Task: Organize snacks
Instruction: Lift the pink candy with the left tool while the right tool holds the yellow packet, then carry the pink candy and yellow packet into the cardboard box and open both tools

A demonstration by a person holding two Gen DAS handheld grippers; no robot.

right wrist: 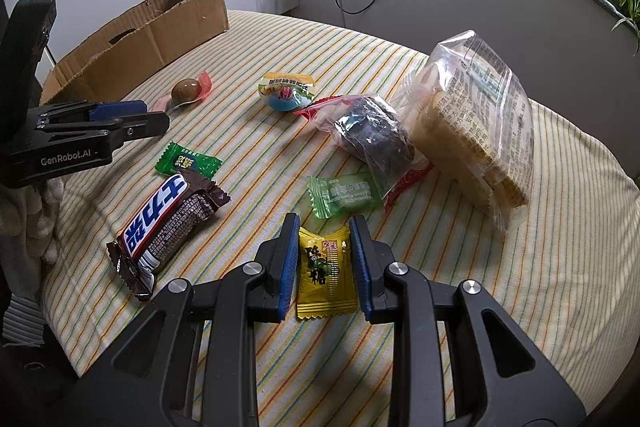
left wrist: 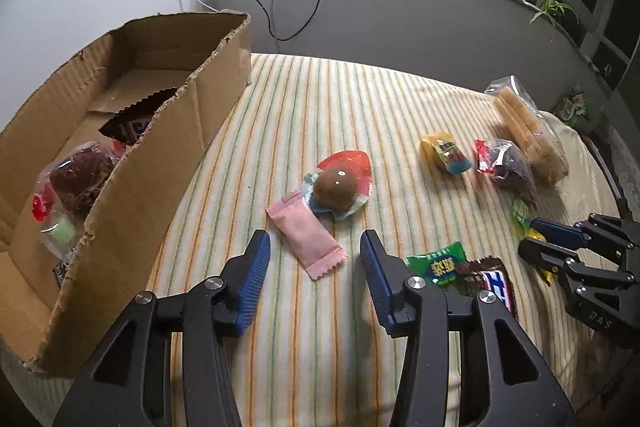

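Note:
My left gripper (left wrist: 315, 243) is open over the striped cloth, and a pink candy packet (left wrist: 306, 239) lies flat between and just ahead of its fingertips, untouched by the pads. In the right wrist view, my right gripper (right wrist: 324, 227) is shut on a yellow candy packet (right wrist: 326, 267), which rests on the cloth with a blue pad against each side. A cardboard box (left wrist: 160, 131) stands at the left and holds a chocolate bar, a dark cake packet and a green candy. From the right wrist view, the left gripper (right wrist: 158, 115) hovers near the box (right wrist: 160, 35).
Loose on the cloth lie a brown egg in clear wrap (left wrist: 334, 185), a yellow jelly cup (right wrist: 286, 91), a dark cake packet (right wrist: 372, 139), a biscuit bag (right wrist: 476, 131), two green candies (right wrist: 186, 161) (right wrist: 344, 195) and a chocolate bar (right wrist: 168, 223). Cables hang behind.

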